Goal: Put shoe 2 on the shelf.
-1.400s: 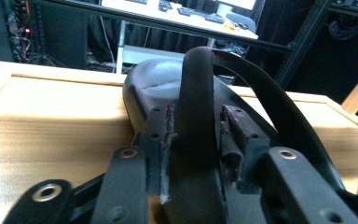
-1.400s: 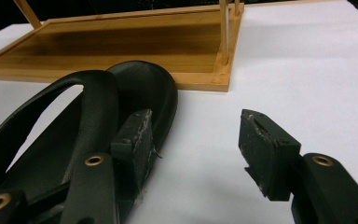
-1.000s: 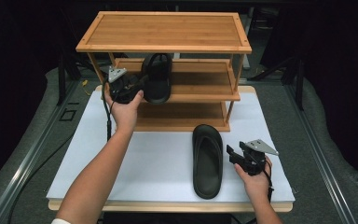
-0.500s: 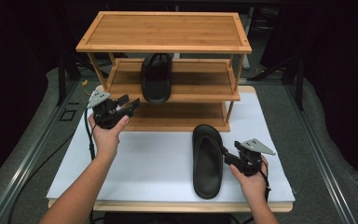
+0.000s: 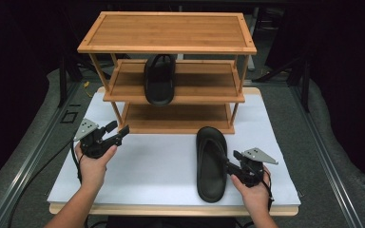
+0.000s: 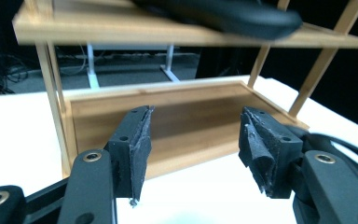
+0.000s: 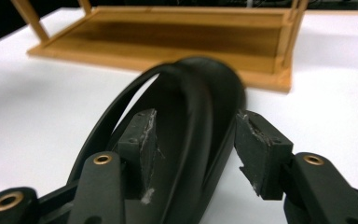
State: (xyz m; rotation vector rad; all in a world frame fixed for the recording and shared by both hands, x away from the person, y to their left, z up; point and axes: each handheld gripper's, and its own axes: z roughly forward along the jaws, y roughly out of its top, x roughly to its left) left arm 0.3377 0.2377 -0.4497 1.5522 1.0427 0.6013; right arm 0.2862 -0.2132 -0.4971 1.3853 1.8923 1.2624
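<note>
- Black sandal (image 5: 211,164), near right on the white table (image 5: 157,166): lies flat, lengthwise near to far, toe end toward the wooden rack (image 5: 171,71).
- Right gripper (image 5: 231,167), just right of that sandal: its fingers (image 7: 142,140) straddle the sandal's right edge, one inside by the strap, one outside; they have just been closing with the sandal between them. The outer finger stands a little off the sole; whether the inner one presses cannot be told.
- Left gripper (image 5: 120,132), near left, well apart from both sandals: fingers (image 6: 135,144) spread, nothing between them, having just been opening; they face the rack's lowest shelf (image 6: 168,121).
- Second black sandal (image 5: 159,80), farther off: rests on the rack's middle shelf (image 5: 204,85), left of centre, its near end overhanging the shelf's front edge.
- Top shelf (image 5: 168,31), farthest: bamboo-coloured board with a raised rim.
</note>
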